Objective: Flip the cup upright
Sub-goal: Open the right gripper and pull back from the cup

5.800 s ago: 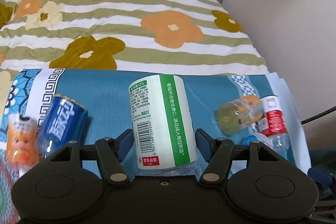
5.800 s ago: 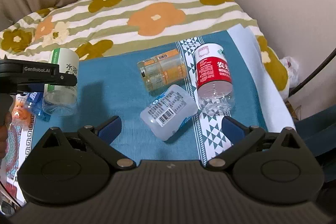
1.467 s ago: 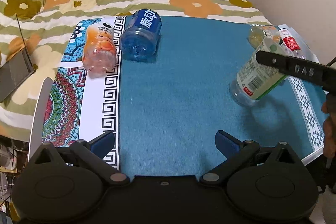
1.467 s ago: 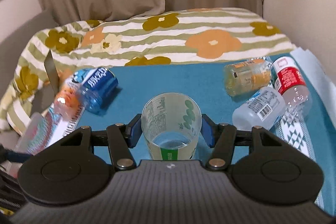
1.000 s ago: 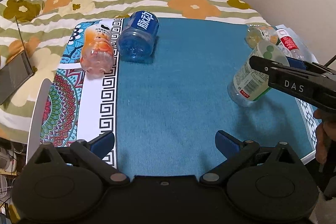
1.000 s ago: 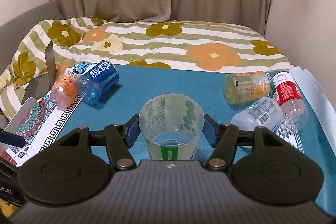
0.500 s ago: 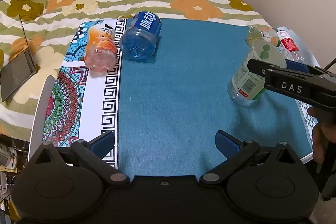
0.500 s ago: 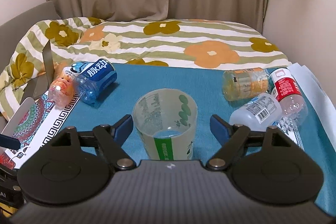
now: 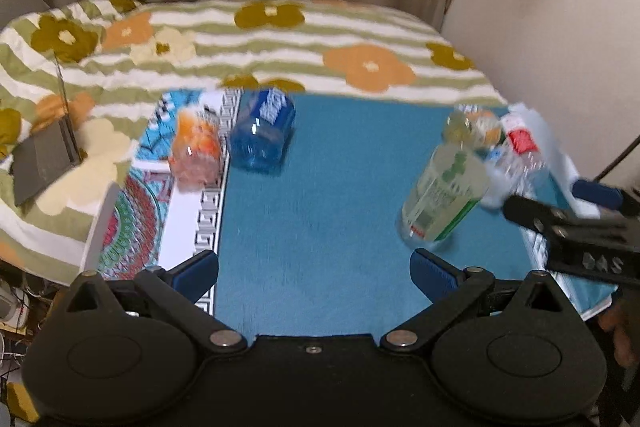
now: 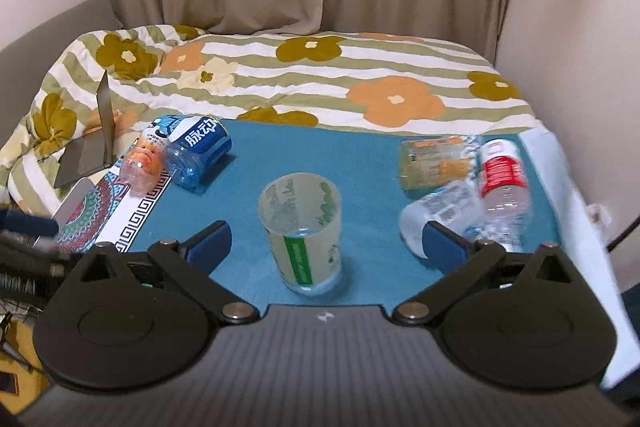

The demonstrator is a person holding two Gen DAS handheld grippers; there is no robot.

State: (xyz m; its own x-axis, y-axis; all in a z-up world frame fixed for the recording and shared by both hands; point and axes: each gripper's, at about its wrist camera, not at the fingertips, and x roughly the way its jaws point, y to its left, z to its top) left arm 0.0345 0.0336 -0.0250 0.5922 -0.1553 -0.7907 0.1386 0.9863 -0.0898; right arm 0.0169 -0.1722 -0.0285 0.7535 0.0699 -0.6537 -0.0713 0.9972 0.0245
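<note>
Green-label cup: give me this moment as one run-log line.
green-label cup: upright on blue mat, free | right gripper: open, cup between fingers | left gripper: open, empty

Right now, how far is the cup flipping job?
One green-label cup already stands upright on the blue cloth, mouth up. Nothing is in hand: the right gripper and left gripper are both open. Five cups remain on their sides, including the blue cup and red-label cup.
</note>
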